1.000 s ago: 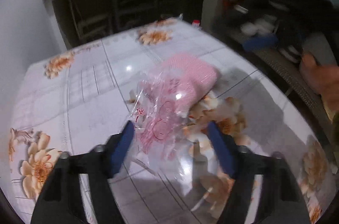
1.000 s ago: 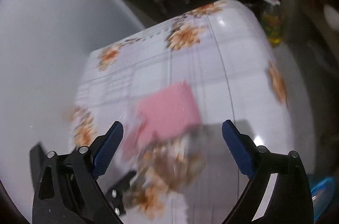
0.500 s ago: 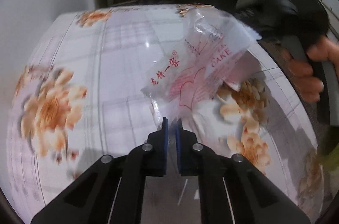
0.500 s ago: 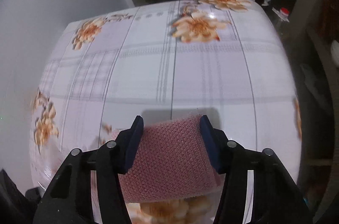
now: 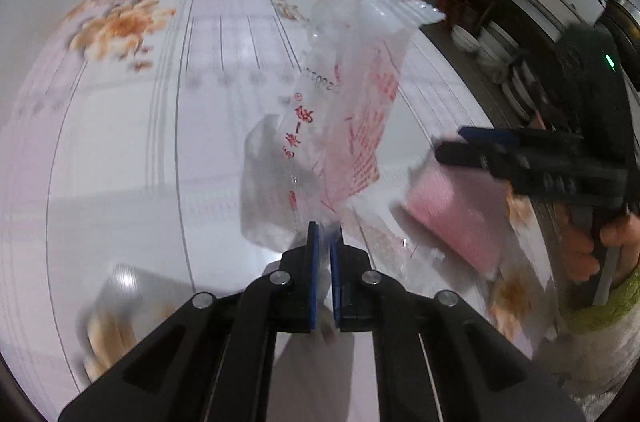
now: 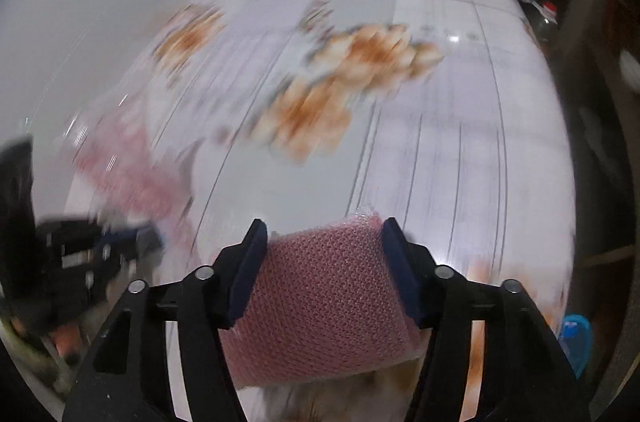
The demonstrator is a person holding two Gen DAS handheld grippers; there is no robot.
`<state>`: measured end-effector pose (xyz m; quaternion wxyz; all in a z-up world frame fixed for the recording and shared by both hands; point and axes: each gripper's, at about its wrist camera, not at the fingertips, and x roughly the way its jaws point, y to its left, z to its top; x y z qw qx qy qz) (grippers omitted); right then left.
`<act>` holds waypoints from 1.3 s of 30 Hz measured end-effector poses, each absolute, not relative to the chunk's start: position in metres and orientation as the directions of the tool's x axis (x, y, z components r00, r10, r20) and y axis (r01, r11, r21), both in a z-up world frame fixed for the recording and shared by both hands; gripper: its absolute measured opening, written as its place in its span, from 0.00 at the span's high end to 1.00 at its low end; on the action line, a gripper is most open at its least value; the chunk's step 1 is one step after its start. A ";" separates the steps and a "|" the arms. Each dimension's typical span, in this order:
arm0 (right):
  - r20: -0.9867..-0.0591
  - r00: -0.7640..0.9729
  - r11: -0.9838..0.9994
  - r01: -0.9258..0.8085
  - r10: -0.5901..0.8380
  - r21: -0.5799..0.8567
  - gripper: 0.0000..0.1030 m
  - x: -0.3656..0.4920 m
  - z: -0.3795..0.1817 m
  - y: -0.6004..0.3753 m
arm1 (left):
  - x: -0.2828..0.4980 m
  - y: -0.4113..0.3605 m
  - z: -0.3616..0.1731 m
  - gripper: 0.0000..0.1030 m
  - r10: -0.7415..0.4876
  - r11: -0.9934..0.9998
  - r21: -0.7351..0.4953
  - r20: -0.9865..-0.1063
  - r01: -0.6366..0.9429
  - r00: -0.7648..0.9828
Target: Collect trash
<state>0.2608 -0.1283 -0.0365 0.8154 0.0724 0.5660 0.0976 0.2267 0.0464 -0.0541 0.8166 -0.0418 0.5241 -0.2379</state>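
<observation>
Left gripper [image 5: 324, 227]: jaws closed tight on the lower edge of a clear plastic wrapper [image 5: 340, 118] printed in red; the wrapper stood up and forward from the jaws, clear of the desk [image 5: 160, 142], its torn top edge farthest from them.

Right gripper [image 6: 322, 234]: a pink mesh-textured pad [image 6: 324, 298] filled the whole gap between the jaws, both blue pads [image 6: 248, 270] lying against its sides; the jaws were easing wider, with the pad between them. The pad reached back under the gripper body and forward just past the fingertips (its far corner showing a bit of clear film).

Seen from the left wrist, the right gripper [image 5: 452, 146] lay to the right of the left jaws and slightly beyond them, pointing left, with the pink pad [image 5: 460, 222] hanging below it; a hand [image 5: 608, 246] in a green knit sleeve [image 5: 600, 306] held its handle.

Seen from the right wrist, the left gripper [image 6: 132, 238] sat to the left of the right jaws, blurred, with the wrapper [image 6: 120, 166] a pinkish smear beyond it.

Desk: glossy white cloth, grey check lines, orange flower prints [image 6: 348, 90], spreading ahead of both sets of jaws.
</observation>
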 end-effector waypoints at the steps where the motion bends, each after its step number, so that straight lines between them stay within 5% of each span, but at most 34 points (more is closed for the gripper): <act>1: -0.908 0.355 0.975 -0.071 0.222 0.210 0.39 0.247 -0.032 -0.128 | 0.218 0.046 -0.053 0.95 -0.434 0.883 -0.319 -0.833 0.344 0.342; 6: -0.841 0.484 0.934 0.122 0.241 0.337 0.25 0.169 -0.001 -0.160 | 0.200 0.041 -0.050 0.95 -0.431 0.885 -0.307 -0.823 0.349 0.369; 11: -0.838 0.467 0.819 0.337 0.283 0.465 0.24 0.118 -0.011 -0.183 | 0.194 0.038 -0.048 0.95 -0.421 0.887 -0.284 -0.822 0.364 0.385; 17: -0.826 0.386 0.739 0.390 0.410 0.549 0.24 0.142 -0.046 -0.167 | 0.191 0.037 -0.046 0.95 -0.421 0.888 -0.282 -0.818 0.365 0.392; 35: -0.944 0.325 0.953 0.266 0.054 0.146 0.12 0.224 -0.056 -0.111 | 0.187 0.048 -0.036 0.95 -0.369 0.909 -0.221 -0.820 0.353 0.438; 39: -0.943 0.332 0.970 0.226 0.009 0.089 0.16 0.222 -0.060 -0.106 | 0.189 0.051 -0.032 0.73 -0.406 0.896 -0.260 -0.809 0.360 0.424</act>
